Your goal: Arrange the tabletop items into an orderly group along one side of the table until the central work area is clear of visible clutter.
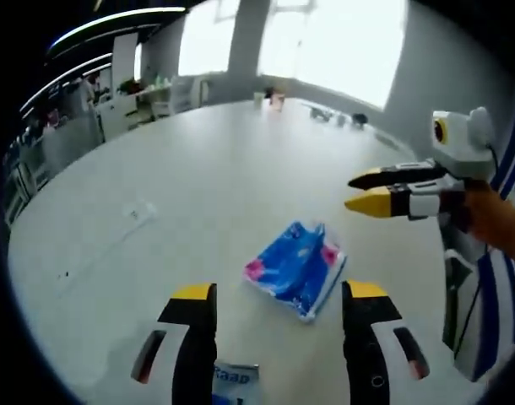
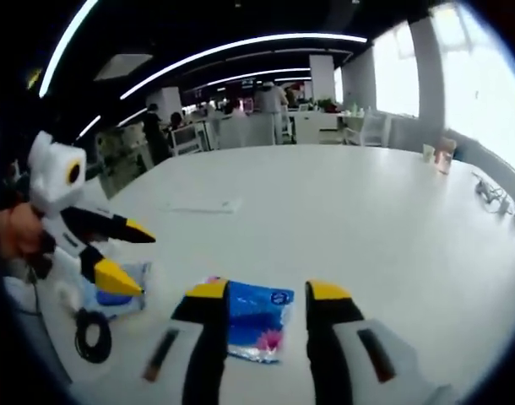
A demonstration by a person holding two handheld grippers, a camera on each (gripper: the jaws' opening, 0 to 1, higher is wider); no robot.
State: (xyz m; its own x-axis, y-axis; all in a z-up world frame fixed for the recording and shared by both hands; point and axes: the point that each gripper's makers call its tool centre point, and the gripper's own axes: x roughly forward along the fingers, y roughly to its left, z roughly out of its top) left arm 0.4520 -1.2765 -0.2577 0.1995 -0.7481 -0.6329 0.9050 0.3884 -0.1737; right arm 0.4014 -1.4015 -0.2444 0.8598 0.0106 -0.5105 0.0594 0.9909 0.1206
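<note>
Both my tongs, left gripper (image 1: 279, 304) and right gripper (image 2: 262, 293), hang released over the crinkly blue packet (image 1: 296, 267); smooth white table (image 1: 198, 177) wide open toward 12 o'clock.

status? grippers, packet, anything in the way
Left gripper open, right gripper open, both empty. Blue packet flat on the white table, ahead of both. Black cable coil near the table edge, clear of the packet.

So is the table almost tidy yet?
Not yet. The blue packet lies mid-table, nothing grouped along a side. Both grippers, left and right, are open, holding nothing. Left to move: that packet, the black cable coil and another blue item.
</note>
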